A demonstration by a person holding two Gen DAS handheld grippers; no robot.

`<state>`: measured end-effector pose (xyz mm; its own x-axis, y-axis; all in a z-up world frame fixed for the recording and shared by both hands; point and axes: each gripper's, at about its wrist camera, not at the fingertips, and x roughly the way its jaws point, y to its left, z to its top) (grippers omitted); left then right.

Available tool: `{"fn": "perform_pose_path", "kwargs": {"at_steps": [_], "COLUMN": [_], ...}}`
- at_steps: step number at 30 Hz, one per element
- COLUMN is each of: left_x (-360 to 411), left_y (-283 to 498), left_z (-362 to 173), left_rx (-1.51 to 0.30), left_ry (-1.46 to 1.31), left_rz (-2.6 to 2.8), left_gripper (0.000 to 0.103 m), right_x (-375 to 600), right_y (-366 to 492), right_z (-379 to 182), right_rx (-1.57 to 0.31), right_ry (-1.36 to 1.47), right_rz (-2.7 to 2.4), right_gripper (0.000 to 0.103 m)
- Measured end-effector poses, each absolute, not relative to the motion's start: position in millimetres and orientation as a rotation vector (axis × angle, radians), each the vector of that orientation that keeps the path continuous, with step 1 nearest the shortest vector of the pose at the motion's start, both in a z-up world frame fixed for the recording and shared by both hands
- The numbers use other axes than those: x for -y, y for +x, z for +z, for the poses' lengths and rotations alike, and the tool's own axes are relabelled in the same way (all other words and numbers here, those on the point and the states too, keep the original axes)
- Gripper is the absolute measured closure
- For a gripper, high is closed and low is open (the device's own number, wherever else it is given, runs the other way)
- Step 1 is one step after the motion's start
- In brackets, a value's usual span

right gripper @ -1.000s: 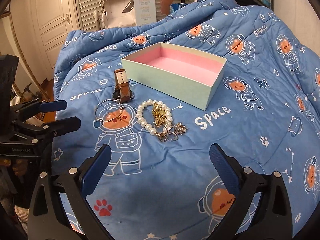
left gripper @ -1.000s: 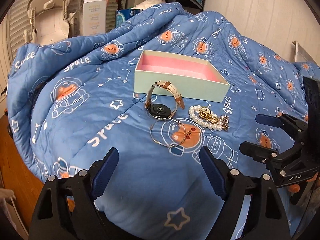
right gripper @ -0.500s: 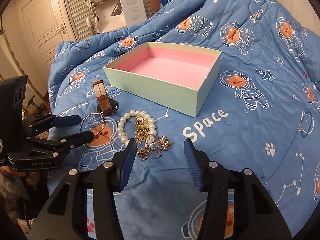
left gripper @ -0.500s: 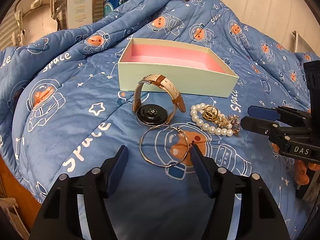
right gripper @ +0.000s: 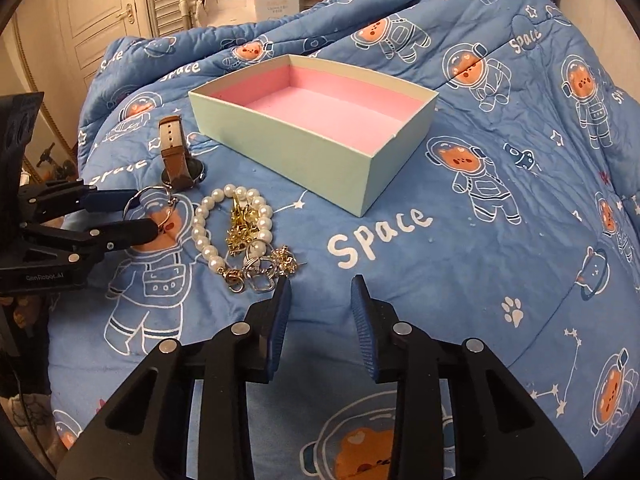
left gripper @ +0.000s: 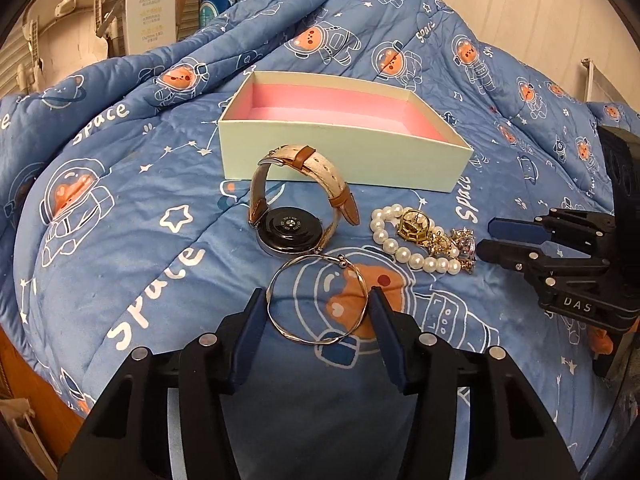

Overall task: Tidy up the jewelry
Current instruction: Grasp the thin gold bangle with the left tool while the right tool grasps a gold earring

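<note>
blue space quilt (right gripper: 500, 240), white carton (left gripper: 151, 12), panelled door (right gripper: 100, 12)

Our left gripper (left gripper: 318, 306) is closing, its blue fingers (left gripper: 249, 334) either side of a thin gold wire bangle (left gripper: 316, 300) lying on the blue astronaut-print quilt (left gripper: 120, 208). Beyond it we see a black-faced wristwatch with a tan leather strap (left gripper: 298, 204) just before a pale green cardboard box lined in pink (left gripper: 340, 136). To the right, a white pearl bracelet (left gripper: 404, 240) tangles with gold charms beside our right gripper (left gripper: 486, 238).
</note>
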<state>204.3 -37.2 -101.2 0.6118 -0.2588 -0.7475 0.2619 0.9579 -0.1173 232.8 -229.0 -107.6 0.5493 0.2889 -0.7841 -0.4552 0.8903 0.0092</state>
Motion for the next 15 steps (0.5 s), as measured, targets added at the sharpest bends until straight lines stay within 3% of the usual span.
{"fn": "perform_pose_path", "kwargs": {"at_steps": [8, 15], "left_x": [35.4, 33.6], "left_y": [204.6, 203.7], "left_z": [-101.1, -100.8], "left_rx": [-0.867, -0.863], "left_ry": [-0.008, -0.021], "left_rz": [-0.309, -0.314], "left_gripper": [0.052, 0.053], "right_x": [210.6, 200.9], "right_y": [240.6, 242.3], "right_z": [-112.3, -113.9], "right_rx": [-0.871, -0.857], "right_ry": [-0.252, -0.291], "right_rz": [0.503, 0.555], "right_gripper": [0.072, 0.086]}}
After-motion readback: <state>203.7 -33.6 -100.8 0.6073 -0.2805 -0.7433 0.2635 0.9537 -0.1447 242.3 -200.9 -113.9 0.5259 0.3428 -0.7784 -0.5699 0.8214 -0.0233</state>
